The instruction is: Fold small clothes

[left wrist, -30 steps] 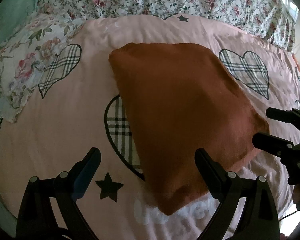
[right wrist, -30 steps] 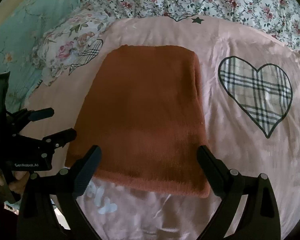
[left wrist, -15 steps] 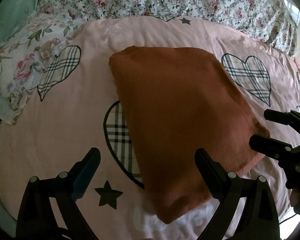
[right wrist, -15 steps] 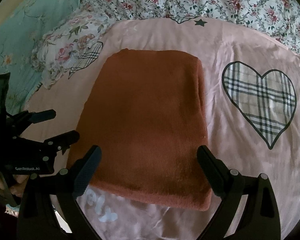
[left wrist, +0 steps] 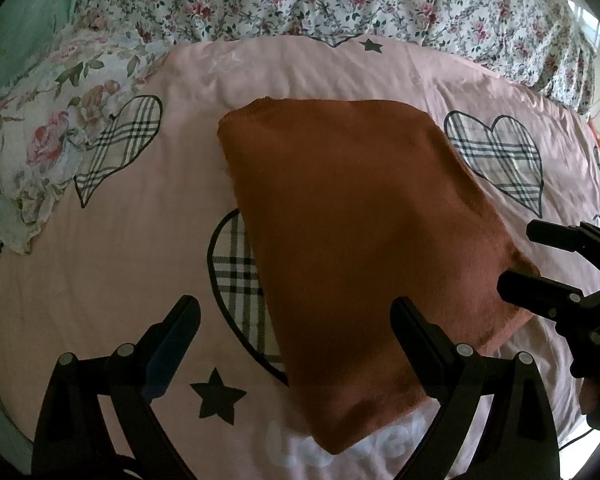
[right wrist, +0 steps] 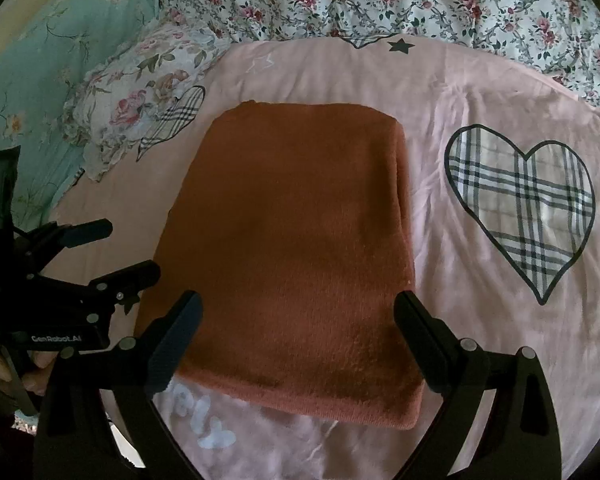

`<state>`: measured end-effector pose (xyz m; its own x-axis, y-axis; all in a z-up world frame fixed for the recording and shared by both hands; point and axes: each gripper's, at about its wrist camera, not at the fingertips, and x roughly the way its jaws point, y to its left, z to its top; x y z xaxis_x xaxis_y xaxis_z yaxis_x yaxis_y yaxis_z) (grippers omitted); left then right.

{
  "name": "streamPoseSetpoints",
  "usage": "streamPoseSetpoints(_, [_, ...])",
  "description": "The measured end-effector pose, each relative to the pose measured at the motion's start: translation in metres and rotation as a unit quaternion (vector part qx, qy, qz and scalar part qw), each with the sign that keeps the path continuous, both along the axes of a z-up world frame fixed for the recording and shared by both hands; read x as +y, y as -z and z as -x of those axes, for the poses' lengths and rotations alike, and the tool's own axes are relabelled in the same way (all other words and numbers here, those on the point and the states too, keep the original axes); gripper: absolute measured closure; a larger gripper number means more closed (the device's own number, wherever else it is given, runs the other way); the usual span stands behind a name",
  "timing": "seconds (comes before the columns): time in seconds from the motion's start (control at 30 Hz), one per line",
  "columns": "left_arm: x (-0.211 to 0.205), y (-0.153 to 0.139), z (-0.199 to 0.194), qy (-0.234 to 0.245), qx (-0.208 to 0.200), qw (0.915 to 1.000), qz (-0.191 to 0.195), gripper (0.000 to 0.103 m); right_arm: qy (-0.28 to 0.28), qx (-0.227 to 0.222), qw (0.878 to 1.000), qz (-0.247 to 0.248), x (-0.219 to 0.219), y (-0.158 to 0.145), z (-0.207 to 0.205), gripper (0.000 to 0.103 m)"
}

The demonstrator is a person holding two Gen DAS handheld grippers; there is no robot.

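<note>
Folded rust-brown garment (right wrist: 296, 248) lying flat on the pink bedspread (right wrist: 480, 128); left gripper (left wrist: 296, 344) and right gripper (right wrist: 298, 340) both spread wide, holding nothing, near its front hem. Risk: a one-layer pinch could drag the soft knit and undo the fold

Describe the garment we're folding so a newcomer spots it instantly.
Find the pink bedspread printed with plaid hearts and black stars. The garment lies flat at its middle, folded into a rectangle. It is the only plain rust-orange knit among the patterned fabrics.
</note>
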<state>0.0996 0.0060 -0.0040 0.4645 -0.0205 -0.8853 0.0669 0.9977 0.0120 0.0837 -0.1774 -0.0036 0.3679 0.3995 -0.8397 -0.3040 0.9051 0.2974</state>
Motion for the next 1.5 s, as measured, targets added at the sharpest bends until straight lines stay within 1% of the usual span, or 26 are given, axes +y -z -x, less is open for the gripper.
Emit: streamPoseSetpoints(1.5, [-0.0006, -0.0037, -0.0051, -0.006, -0.005, 1.0, 0.005, 0.007, -0.002, 0.001, 1.0, -0.008, -0.0008, -0.0026, -0.009, 0.007])
